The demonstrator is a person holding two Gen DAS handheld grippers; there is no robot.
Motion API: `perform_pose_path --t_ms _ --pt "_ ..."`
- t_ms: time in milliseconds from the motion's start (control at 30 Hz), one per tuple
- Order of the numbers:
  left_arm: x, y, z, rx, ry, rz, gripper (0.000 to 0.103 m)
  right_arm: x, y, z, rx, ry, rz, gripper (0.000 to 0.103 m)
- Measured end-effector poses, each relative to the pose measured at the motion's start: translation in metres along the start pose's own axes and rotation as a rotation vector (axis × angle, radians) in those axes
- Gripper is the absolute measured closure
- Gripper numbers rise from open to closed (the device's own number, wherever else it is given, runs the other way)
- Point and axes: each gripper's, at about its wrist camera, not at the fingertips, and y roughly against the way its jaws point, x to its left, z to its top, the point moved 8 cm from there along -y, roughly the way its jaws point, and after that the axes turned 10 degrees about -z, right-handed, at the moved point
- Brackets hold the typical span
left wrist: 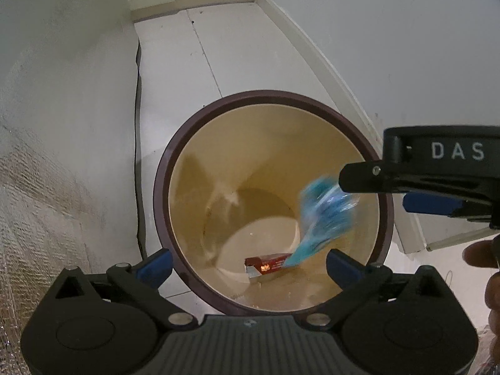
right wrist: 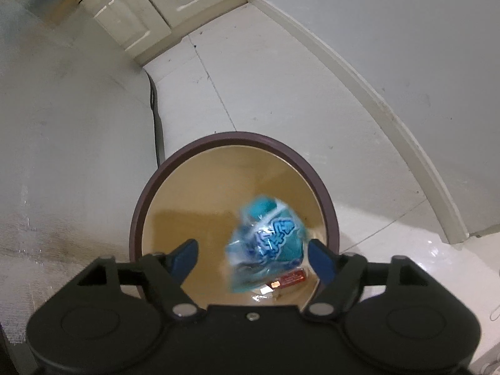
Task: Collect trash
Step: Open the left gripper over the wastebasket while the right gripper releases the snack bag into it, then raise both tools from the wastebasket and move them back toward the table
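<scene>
Blue wrapper (right wrist: 268,243) blurred above bin (right wrist: 137,218) mouth, red carton (left wrist: 268,264) already at bottom; right gripper (right wrist: 253,257) and left gripper (left wrist: 250,265) spread, empty; further trash unseen.

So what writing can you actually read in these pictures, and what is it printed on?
"DAS": white letters on the black body of the right gripper, seen from the left wrist camera.
Blue wrapper: bold printed characters, too blurred to read.
Red carton in the bin: pale lettering, too small to read.
Nothing else carries text.
</scene>
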Motion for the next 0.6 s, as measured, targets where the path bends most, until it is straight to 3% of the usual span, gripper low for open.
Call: perform_pose_path --t_ms 600 --pt "0.011 0.002 0.0 0.029 0.048 0.031 0.0 -0.002 -0.001 -0.006 0.028 0.153 -0.068 0.005"
